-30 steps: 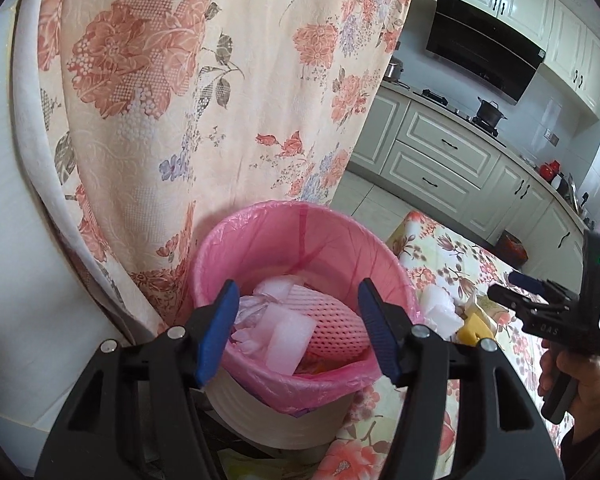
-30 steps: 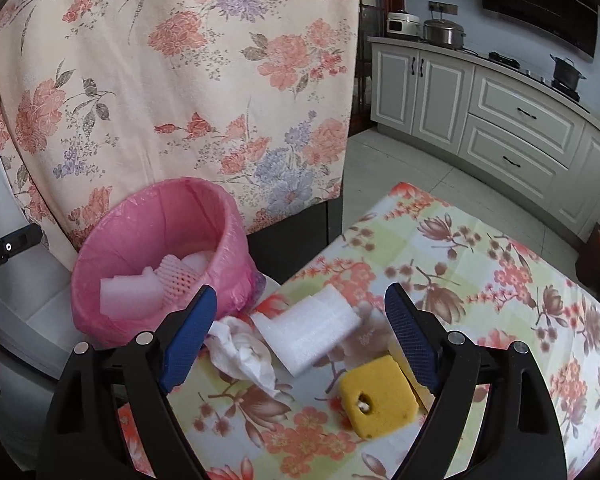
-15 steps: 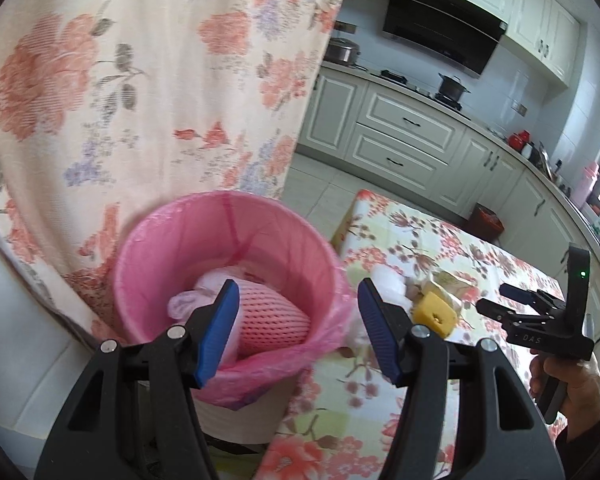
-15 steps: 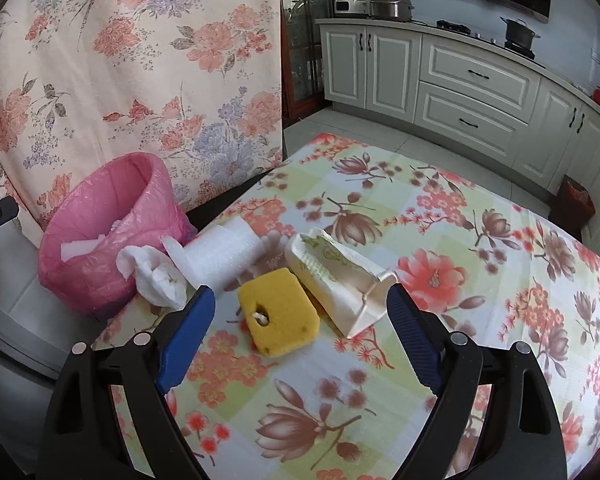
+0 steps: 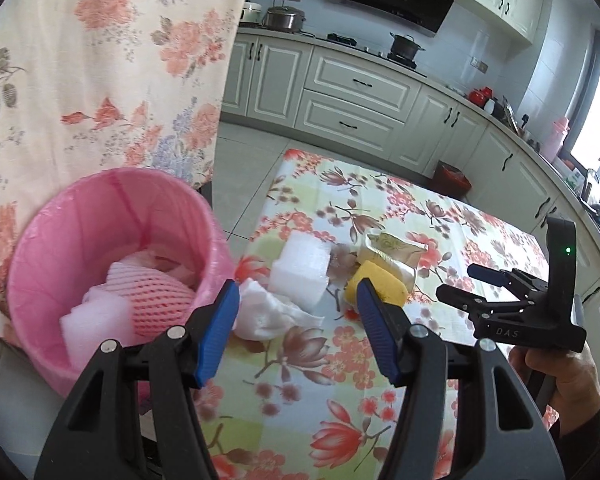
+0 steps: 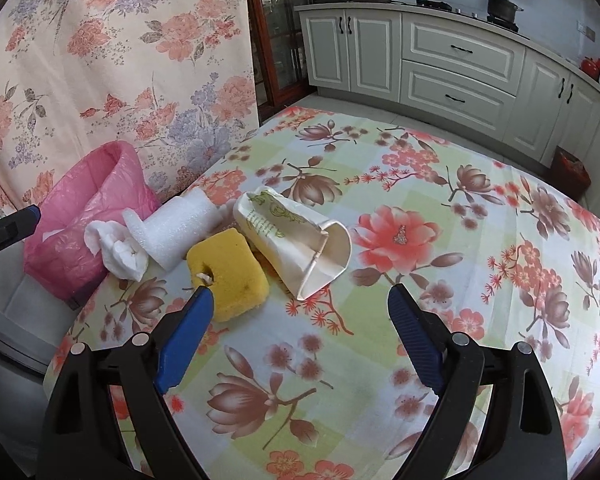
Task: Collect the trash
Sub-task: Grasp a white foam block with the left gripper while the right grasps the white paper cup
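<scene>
Fingers (image 5: pixel 216 332) of both grippers are spread, empty; "DAS" is read on the right gripper (image 5: pixel 476 280); green print on the crushed paper cup (image 6: pixel 292 240) cannot be read.

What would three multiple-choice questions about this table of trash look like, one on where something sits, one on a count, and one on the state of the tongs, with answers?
1. Where is the crumpled white tissue?
A. Inside the bin
B. On the table, between the pink-lined bin and the white foam piece
C. Under the yellow sponge

2. How many trash pieces lie on the floral tablecloth?
A. Two
B. Four
C. Six

3. How do the right tongs stand?
A. Open, holding nothing
B. Shut on the sponge
C. Shut on the paper cup

Answers:
1 B, since the tissue lies on the cloth at the bin's side, against the foam.
2 B, counting tissue, foam, yellow sponge and the flattened paper cup.
3 A, since the blue pads stand wide apart with only cloth between them.
</scene>
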Demonstrator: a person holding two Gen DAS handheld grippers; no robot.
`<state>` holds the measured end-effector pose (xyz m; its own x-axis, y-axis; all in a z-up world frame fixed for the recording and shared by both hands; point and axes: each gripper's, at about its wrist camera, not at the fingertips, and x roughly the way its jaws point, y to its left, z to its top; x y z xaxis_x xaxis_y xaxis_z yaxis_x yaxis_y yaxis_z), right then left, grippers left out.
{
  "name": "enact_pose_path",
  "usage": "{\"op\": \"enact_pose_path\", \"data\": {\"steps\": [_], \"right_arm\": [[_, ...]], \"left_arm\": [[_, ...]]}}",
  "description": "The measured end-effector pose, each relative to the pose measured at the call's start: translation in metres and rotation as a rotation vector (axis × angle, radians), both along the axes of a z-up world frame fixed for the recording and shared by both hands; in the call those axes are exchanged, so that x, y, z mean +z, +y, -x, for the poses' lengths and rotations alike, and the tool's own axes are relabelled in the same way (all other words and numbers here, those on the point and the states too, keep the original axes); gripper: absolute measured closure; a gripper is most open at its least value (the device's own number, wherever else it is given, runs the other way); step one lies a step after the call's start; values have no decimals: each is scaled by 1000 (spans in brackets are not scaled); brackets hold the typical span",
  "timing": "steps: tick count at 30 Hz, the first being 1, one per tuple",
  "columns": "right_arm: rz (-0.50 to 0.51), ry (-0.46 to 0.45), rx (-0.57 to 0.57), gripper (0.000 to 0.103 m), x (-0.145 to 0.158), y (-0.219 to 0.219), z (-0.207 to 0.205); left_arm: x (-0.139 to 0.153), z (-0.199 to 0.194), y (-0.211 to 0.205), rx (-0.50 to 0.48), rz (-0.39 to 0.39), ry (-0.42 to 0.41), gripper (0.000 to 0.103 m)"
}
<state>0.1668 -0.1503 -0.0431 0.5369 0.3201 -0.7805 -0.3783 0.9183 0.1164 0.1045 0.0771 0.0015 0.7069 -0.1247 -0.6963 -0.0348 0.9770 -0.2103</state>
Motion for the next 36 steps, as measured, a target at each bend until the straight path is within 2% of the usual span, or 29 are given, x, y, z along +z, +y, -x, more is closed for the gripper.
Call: {"op": "enact_pose_path", "data": {"steps": [9,16,22,25,28,30,31,32,33,36], "right_arm": [[28,-9,36,20,-5,4,-30],[37,-7,76,20,-13,11,-53],[44,11,121,22,-20,20,-69],[52,25,136,26,-25,23,-74],[52,42,150,35,-29,24,-77],[46,54,158,49,-31,24,-78],[41,58,163,53,-31,24,-77],[40,60,164,60,-31,24,-77],[50,63,164,69,-32,24,-76],[50,68,169,79,-33,24,-73]], "left_arm": [[-25,-35,-14,-18,-25,61,45],[-40,-57,-21,-33,-81,92,43],[-54,-77,-34,-62,-204,137,39],[-59,-83,-37,-70,-237,162,38],[-65,-87,-40,-77,-261,190,39],[-67,-87,-43,-89,-266,197,43],[-69,-88,-44,-95,-268,209,51],[-71,-88,-45,-96,-266,215,53],[-70,-88,-45,-95,-265,213,53],[-69,-85,-44,-101,-230,209,55]]}}
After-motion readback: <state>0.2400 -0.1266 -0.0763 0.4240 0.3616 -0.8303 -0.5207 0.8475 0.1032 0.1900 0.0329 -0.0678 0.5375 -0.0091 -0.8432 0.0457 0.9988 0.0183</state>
